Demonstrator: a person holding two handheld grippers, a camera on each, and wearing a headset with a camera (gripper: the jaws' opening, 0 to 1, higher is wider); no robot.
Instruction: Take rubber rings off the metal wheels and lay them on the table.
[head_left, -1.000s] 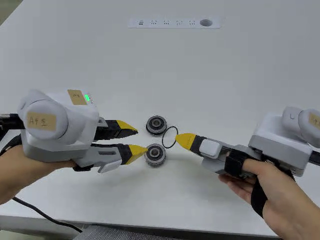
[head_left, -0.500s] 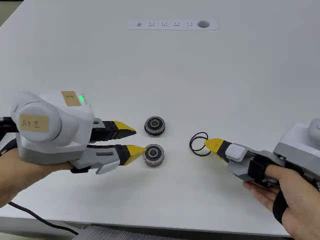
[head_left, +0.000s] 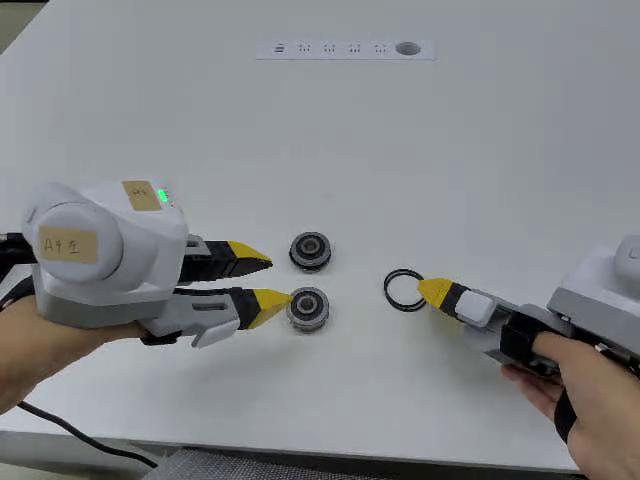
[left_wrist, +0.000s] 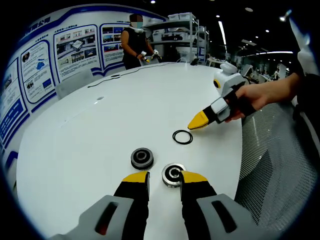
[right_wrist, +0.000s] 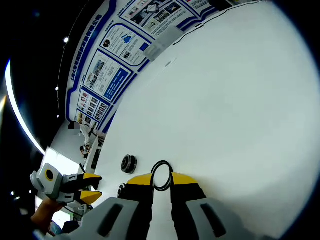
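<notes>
1. Rubber ring (head_left: 404, 290) is lying flat on the white table (head_left: 450, 150), well to the right of both wheels.
2. Right gripper (head_left: 430, 291) is pointing at that ring with its jaws standing slightly apart. In the right gripper view the ring's near edge is sitting in the narrow gap between the yellow tips. Whether the tips are touching it, I cannot tell.
3. Left gripper (head_left: 262, 280) is hovering with its jaws spread, gripping nothing.
4. Near metal wheel (head_left: 307, 308) is lying flat, hub upward, just beside the left gripper's nearer tip. In the left gripper view it is sitting just ahead of the gap between the tips.
5. Far metal wheel (head_left: 311, 251) is lying close behind it, apart from both grippers.
6. Socket strip (head_left: 345, 48) is sitting towards the table's far side.
</notes>
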